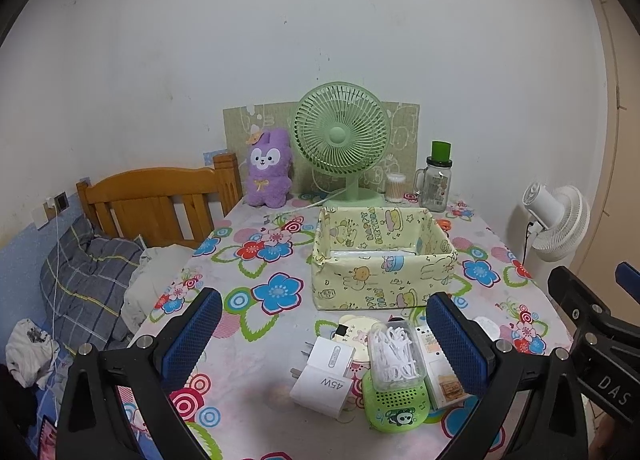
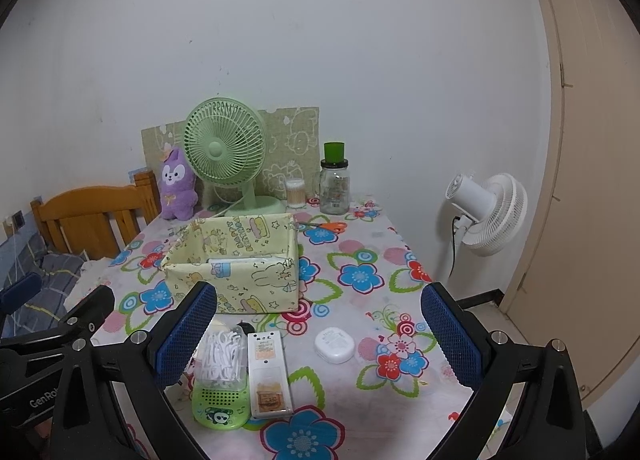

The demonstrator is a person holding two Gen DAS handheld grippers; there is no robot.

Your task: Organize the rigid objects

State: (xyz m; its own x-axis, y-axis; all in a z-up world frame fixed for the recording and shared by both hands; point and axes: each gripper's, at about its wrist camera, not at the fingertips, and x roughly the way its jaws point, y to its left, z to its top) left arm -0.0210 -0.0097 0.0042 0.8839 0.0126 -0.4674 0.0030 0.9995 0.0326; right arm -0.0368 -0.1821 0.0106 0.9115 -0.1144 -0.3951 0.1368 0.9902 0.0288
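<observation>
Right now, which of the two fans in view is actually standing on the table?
The green fan, on the flowered table by the purple plush. The white fan stands off the table's right edge, on its own pole.

Left gripper (image 1: 324, 334) jaws spread wide, empty, right gripper (image 2: 320, 334) likewise spread, empty, both level, side by side

The left hand-held gripper (image 1: 324, 334) and right hand-held gripper (image 2: 319, 330) each have a black frame with silver screws and two fingers faced with blue, dotted pads (image 1: 195, 330). White lettering marks the black frames: "DAS", "GenRo".
</observation>
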